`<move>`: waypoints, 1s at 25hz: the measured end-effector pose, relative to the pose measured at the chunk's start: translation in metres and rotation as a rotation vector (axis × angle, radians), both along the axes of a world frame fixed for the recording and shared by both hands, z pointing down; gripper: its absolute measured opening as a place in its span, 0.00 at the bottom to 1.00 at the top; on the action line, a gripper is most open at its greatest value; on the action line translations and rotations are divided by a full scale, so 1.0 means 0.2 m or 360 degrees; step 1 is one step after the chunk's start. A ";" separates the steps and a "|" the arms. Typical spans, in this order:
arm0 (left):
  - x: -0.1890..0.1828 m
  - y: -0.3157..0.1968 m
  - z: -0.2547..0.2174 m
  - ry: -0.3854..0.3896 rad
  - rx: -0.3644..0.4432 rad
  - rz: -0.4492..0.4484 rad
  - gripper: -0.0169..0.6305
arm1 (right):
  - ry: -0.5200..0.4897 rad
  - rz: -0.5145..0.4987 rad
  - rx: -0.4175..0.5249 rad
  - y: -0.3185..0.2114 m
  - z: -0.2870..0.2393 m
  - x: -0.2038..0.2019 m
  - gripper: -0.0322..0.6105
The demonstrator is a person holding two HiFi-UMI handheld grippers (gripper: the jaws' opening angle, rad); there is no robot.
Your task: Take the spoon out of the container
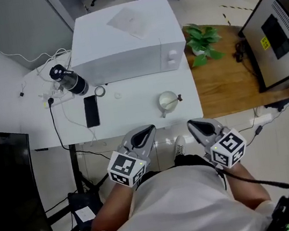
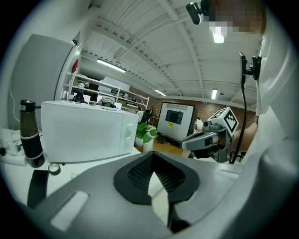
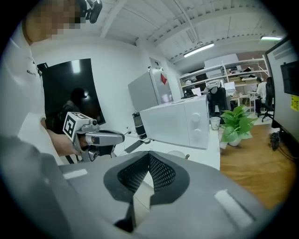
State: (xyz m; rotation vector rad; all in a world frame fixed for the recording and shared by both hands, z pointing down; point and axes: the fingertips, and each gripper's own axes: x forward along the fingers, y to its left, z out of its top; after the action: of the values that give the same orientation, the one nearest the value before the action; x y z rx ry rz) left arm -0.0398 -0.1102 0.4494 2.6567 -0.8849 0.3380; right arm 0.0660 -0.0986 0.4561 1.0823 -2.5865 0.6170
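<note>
A small white container [image 1: 166, 101] stands near the table's front edge, right of centre, with a spoon [image 1: 177, 99] resting in it, handle out to the right. The container [image 3: 176, 153] also shows low in the right gripper view, in front of the microwave. My left gripper [image 1: 149, 131] and right gripper [image 1: 192, 126] are held side by side close to my body, just short of the table's front edge and apart from the container. Both are shut with nothing between the pads. In its own view the left gripper [image 2: 152, 156] points over the table; the right gripper [image 3: 148, 156] does the same.
A white microwave [image 1: 128, 41] fills the back of the white table [image 1: 132, 106]. A dark bottle [image 1: 69, 80], a black phone [image 1: 91, 111] and a tape roll [image 1: 100, 91] lie at the left with cables. A potted plant [image 1: 201, 43] and a monitor [image 1: 276, 37] stand on the wooden desk at right.
</note>
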 end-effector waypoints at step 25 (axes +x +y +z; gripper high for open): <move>0.10 -0.37 0.09 -0.0107 -0.0083 -0.0095 0.03 | -0.0015 -0.0110 -0.0100 -0.42 0.14 0.11 0.06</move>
State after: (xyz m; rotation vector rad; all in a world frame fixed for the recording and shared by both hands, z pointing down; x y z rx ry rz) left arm -0.0191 -0.1833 0.4680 2.5793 -0.9604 0.4319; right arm 0.0884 -0.1816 0.4848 0.9684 -2.5820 0.6829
